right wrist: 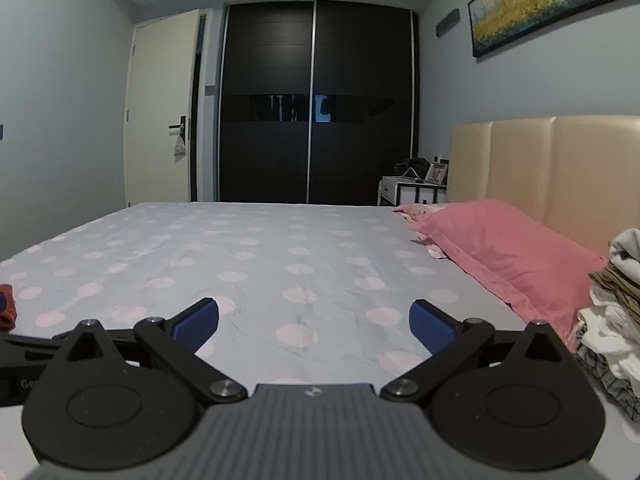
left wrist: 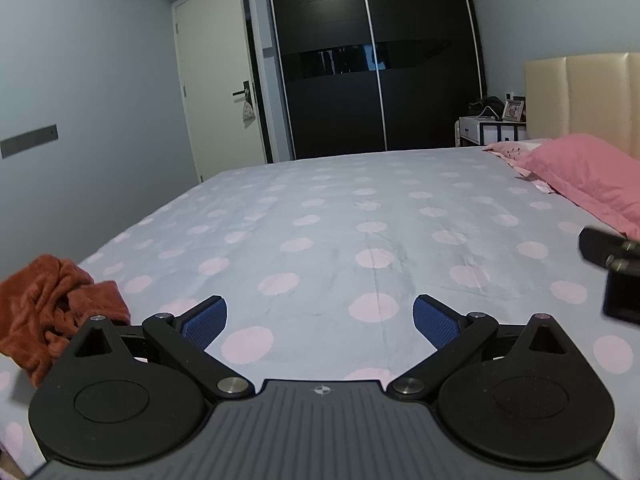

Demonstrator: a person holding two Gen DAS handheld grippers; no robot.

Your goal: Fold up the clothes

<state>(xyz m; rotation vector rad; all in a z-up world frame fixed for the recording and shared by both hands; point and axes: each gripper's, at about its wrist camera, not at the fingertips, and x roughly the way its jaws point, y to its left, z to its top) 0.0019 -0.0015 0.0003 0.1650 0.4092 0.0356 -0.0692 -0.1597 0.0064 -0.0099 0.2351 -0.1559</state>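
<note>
Bed (left wrist: pixel 340 216) with the grey, pink-dotted sheet is seen across both views; the middle is bare fabric, lightly creased.

Pink pillow (right wrist: pixel 500 248) lies at 2–3 o'clock in both views, against the headboard.

Stack of mixed garments (right wrist: pixel 612 312) sits at 3 o'clock in the right wrist view, just beside the pillow's near end. Layers are loosely piled; whether they are folded cannot be told, since the stack is cut by the frame edge.

Rust-coloured garment (left wrist: pixel 52 308) is bunched at 9 o'clock in the left wrist view, on the near-left part of the sheet, just beside the left gripper. Judged soft, light, plush knit: it will drape and sag, will not slip much against the textured pads, and no fragility is expected. Hold is best taken at a hem or corner once an edge is found; a pinch into the bulk would likely catch several layers.

Left gripper (left wrist: pixel 320 320): jaws spread wide, nothing held, nothing touched; only sheet is seen between the blue pads.

Right gripper (right wrist: pixel 314 320): jaws spread wide likewise, empty, over bare sheet. Its body shows blurred at 3 o'clock in the left wrist view.
</note>
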